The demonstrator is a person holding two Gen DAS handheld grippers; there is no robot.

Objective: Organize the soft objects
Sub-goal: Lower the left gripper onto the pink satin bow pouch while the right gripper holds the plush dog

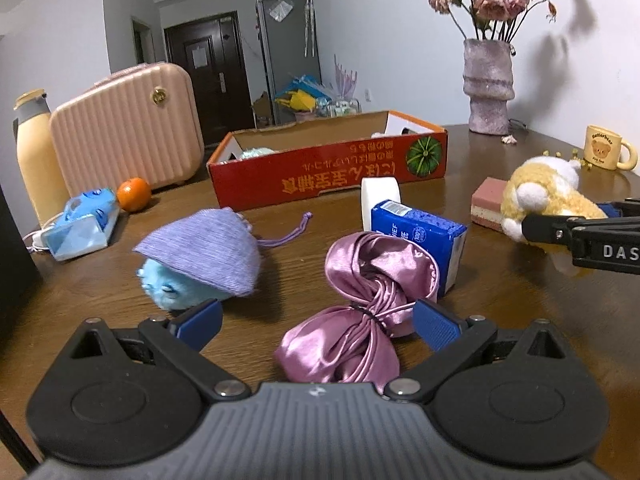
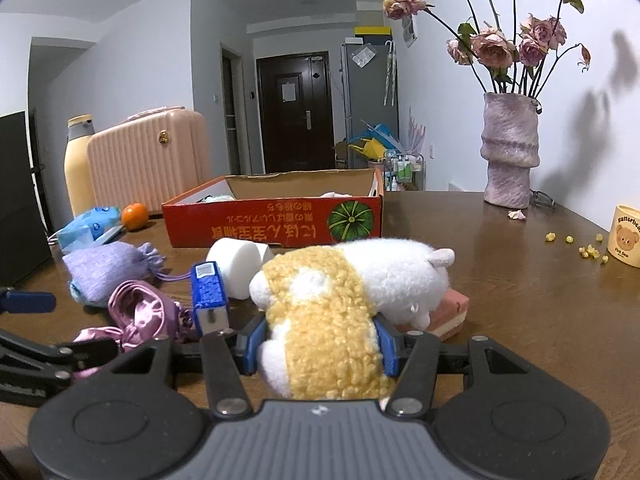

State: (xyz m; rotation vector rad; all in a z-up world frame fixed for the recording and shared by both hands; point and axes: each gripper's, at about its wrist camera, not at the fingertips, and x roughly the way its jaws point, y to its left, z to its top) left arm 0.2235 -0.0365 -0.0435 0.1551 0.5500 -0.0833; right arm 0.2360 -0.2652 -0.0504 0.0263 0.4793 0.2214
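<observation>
Nearest, the right gripper (image 2: pixel 320 344) is clamped on the yellow-and-white plush toy (image 2: pixel 340 300), whose head rests over a pink sponge block (image 2: pixel 454 312), while the left gripper (image 1: pixel 316 322) is spread wide around a pink satin pouch (image 1: pixel 360 312) lying on the brown worktop (image 1: pixel 520 300). Just beyond sit a blue carton (image 1: pixel 420 236) touching the pouch, a purple knit drawstring bag (image 1: pixel 204 252) draped over a light-blue plush (image 1: pixel 168 286), and a white roll (image 1: pixel 380 196). Farthest stands the open red cardboard box (image 1: pixel 332 172).
</observation>
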